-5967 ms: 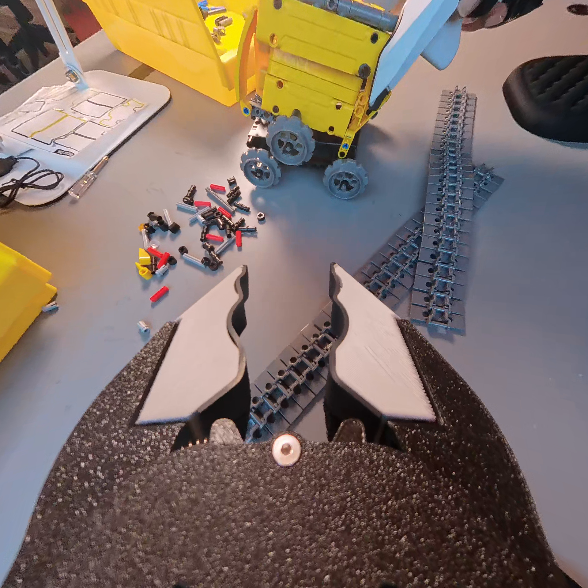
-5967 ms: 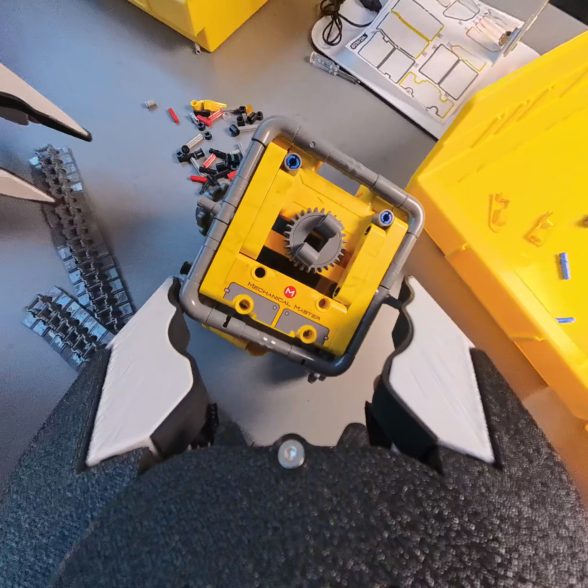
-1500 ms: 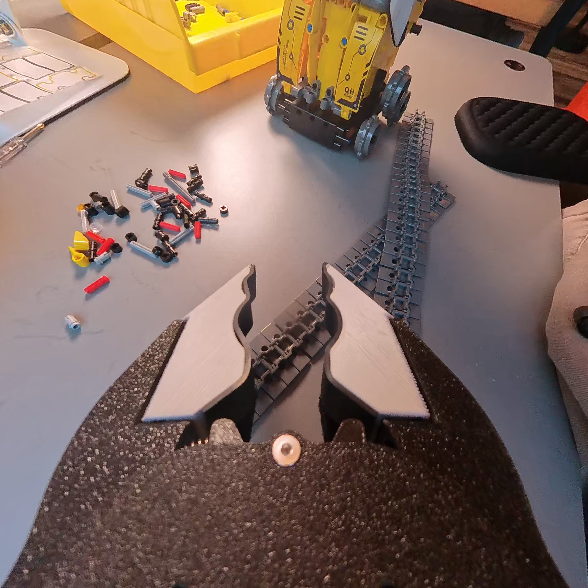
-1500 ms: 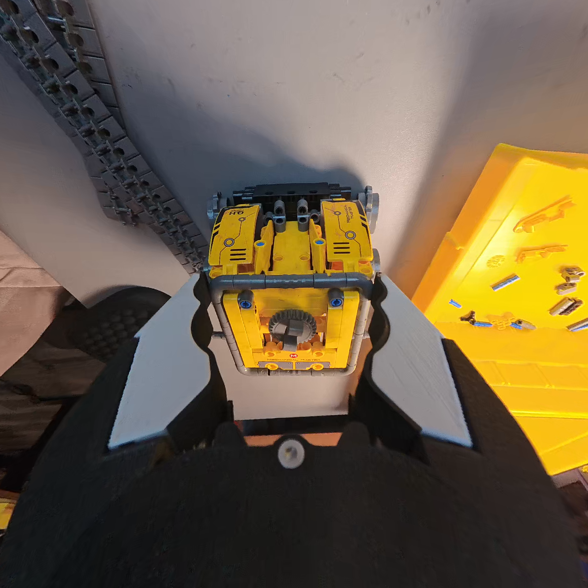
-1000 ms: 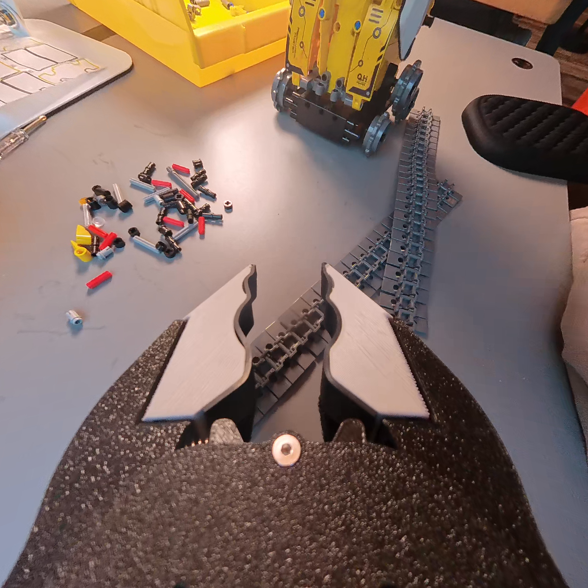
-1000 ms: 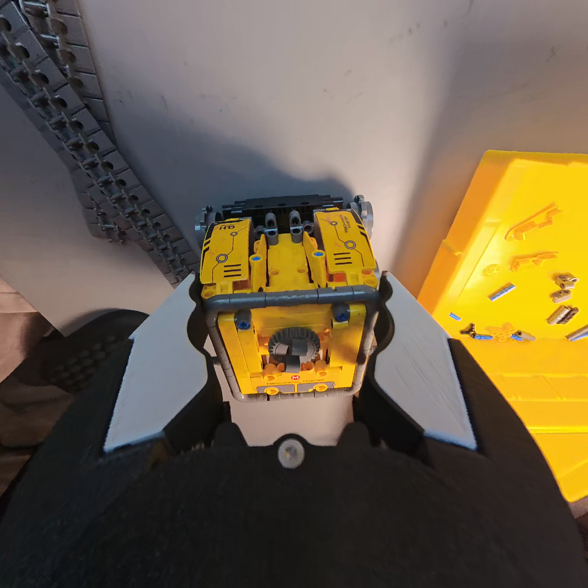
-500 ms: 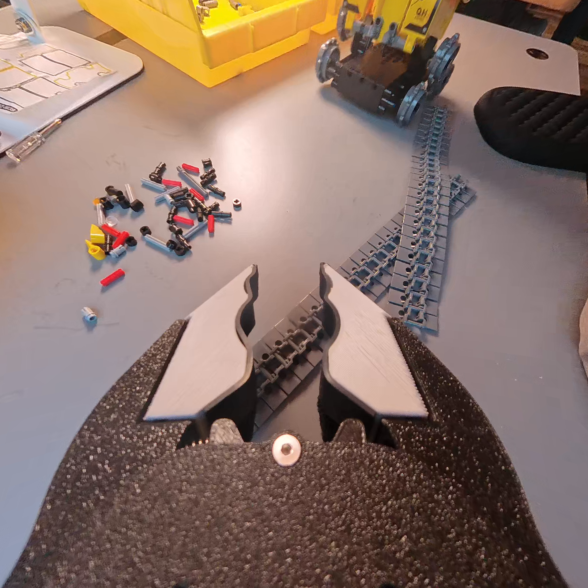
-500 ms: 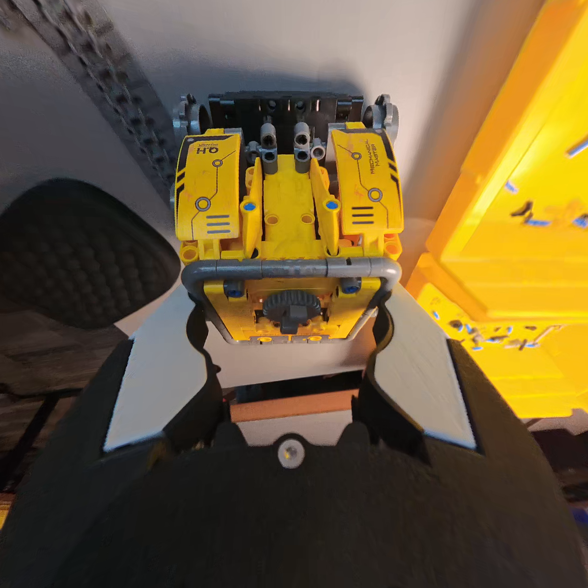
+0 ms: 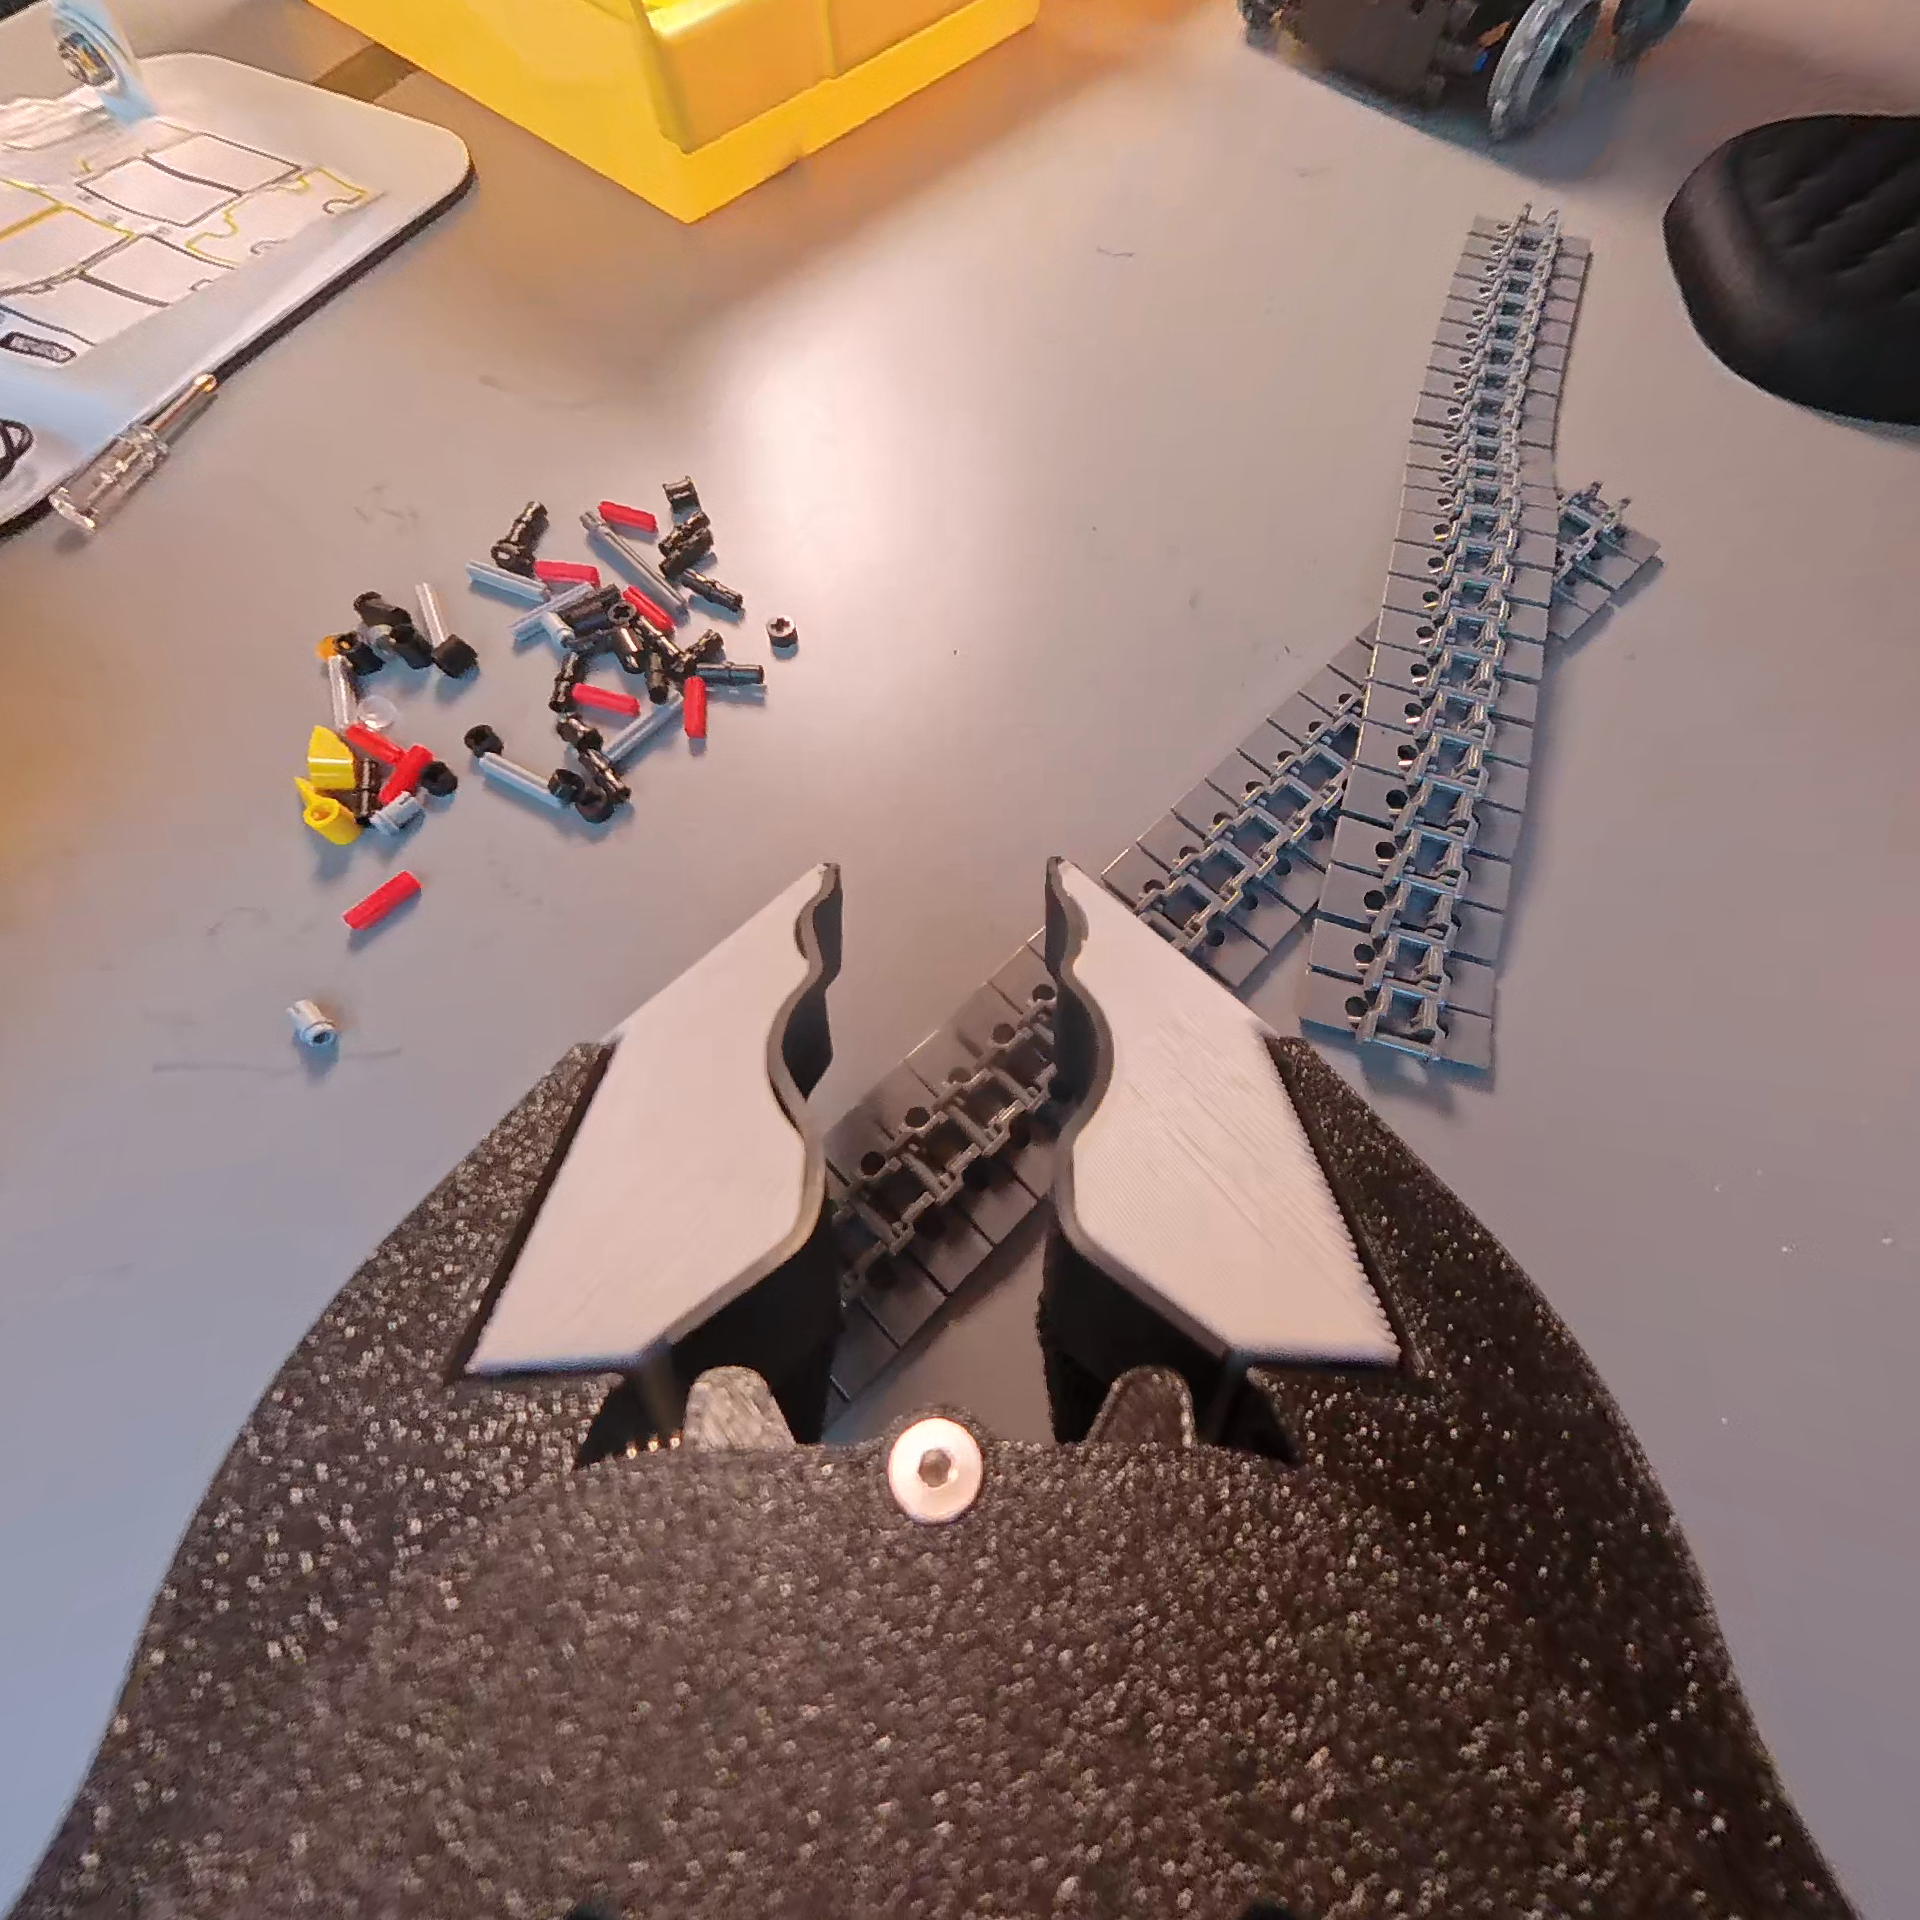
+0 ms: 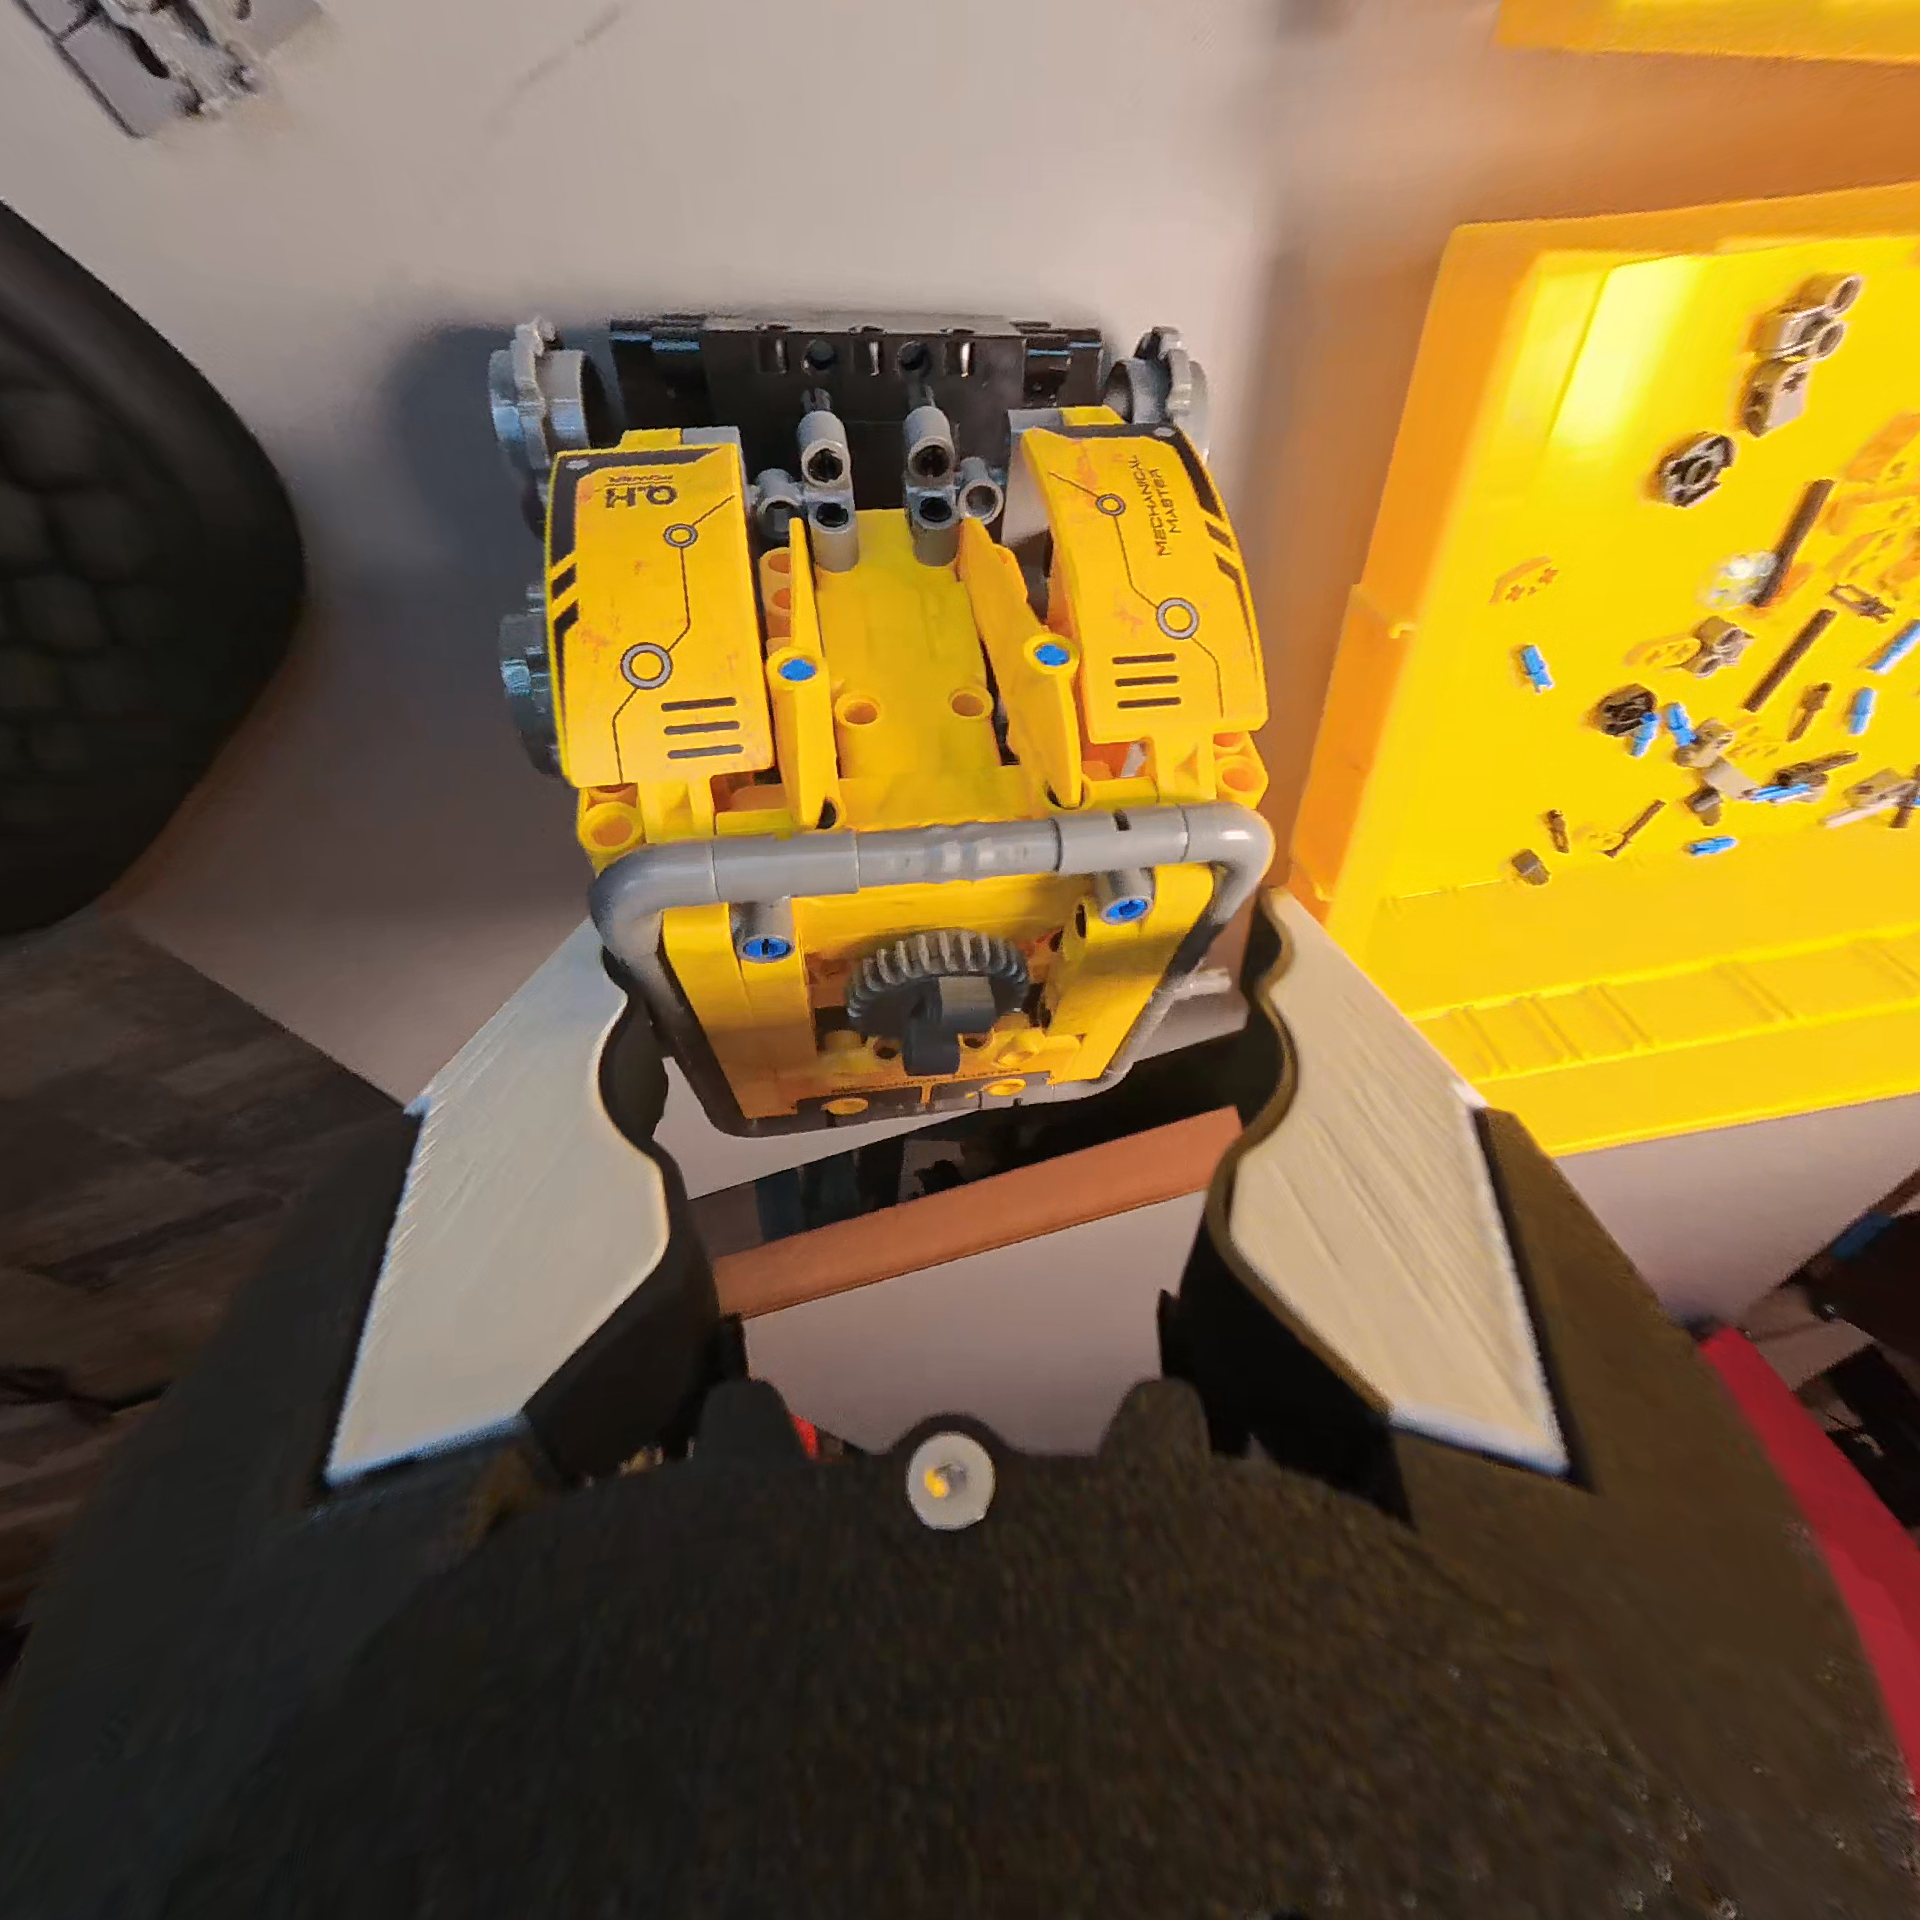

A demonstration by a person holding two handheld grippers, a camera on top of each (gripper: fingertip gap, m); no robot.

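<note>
The yellow toy vehicle (image 10: pixel 904 748) has moved far away since a moment ago; now only its wheels (image 9: pixel 1538 62) peek in at the far right edge of the tabletop (image 9: pixel 987 364). The right gripper (image 10: pixel 940 997) holds it, jaws wide and closed on its grey frame bar. It has grey wheels, a black base and a gear on top, but no tracks yet. The left gripper (image 9: pixel 940 914) has narrow jaws around one grey track strip (image 9: pixel 935 1132) lying flat. A second track strip (image 9: pixel 1455 644) crosses it, and small loose pieces (image 9: pixel 582 665) sit to the left.
</note>
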